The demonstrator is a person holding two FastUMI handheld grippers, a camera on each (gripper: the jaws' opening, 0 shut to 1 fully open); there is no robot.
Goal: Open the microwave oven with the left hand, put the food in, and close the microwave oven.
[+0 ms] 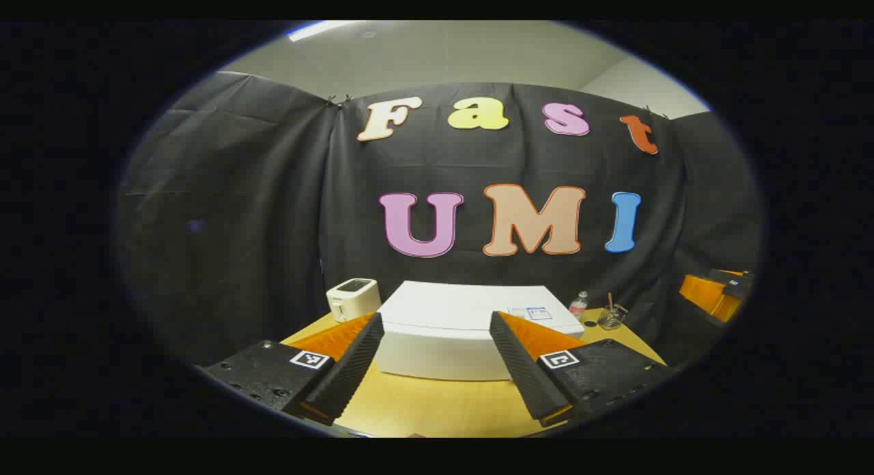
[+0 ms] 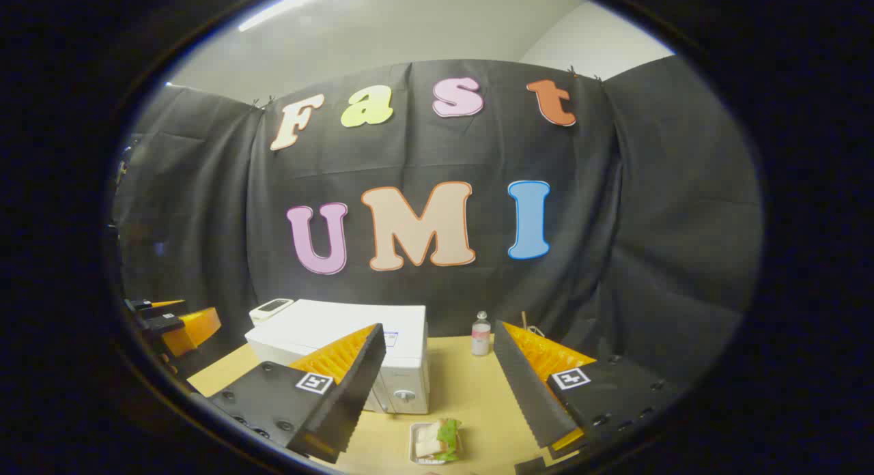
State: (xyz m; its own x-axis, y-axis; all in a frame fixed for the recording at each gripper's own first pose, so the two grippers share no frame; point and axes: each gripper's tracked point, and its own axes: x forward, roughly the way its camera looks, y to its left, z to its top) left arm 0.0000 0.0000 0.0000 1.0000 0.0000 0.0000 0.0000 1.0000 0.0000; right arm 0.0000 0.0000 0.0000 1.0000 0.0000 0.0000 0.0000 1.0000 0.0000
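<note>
Both grippers, left gripper [image 1: 437, 366] and right gripper [image 2: 440, 386], gape wide, holding nothing. Microwave oven [image 2: 355, 349] shut on table [image 2: 471, 386], partly hidden behind fingers. Sandwich tray [image 2: 435, 442] before it, bottom edge cut off.

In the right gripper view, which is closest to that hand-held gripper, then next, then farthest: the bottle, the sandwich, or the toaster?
1. Sandwich, on its tray just ahead of the right hand-held gripper.
2. Bottle, farther back on the table.
3. Toaster, behind the microwave, far left.

Glossy white microwave [image 2: 355, 332] on a smooth wood-look table [image 2: 471, 393].
</note>
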